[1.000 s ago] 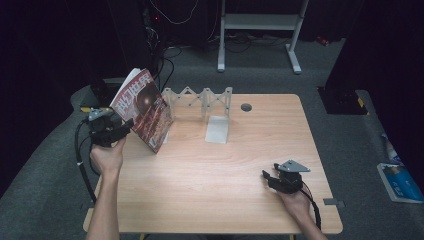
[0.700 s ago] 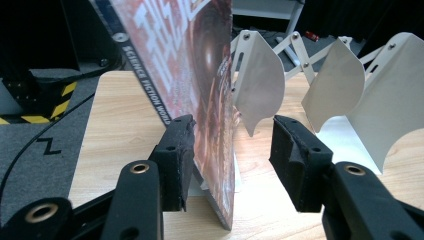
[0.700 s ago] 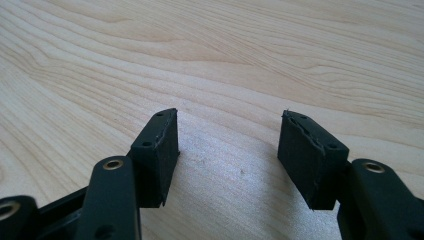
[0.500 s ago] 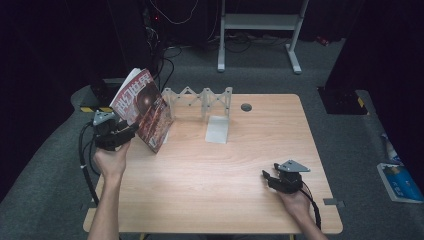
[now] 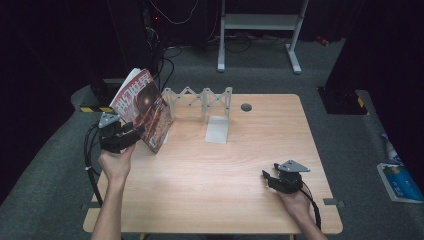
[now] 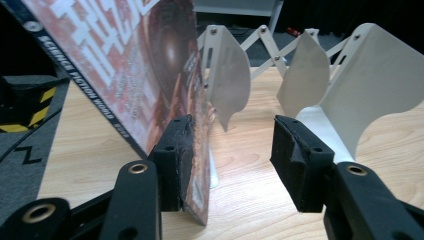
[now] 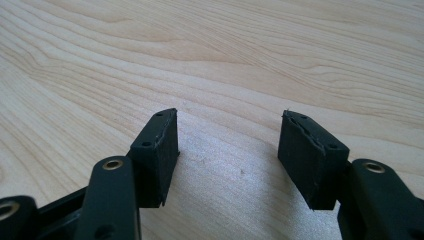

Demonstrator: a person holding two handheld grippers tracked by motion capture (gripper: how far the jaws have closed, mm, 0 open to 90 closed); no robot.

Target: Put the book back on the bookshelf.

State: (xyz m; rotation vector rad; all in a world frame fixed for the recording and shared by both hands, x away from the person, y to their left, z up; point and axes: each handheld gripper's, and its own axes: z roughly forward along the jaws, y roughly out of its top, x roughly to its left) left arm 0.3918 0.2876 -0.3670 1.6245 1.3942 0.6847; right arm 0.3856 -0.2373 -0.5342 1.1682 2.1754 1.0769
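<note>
Left gripper (image 6: 225, 150) half open, one pad touching the book (image 5: 142, 107), which has tipped more upright against the white rack (image 5: 200, 97) at the table's back-left; release looks under way.

1 book (image 5: 142, 107), 1 rack (image 5: 202, 102), 2 hand-held grippers (image 5: 122, 136), maybe.

Book (image 5: 145, 107) at the rack's (image 5: 202, 100) left end, left gripper (image 5: 131, 134) beside it.
</note>
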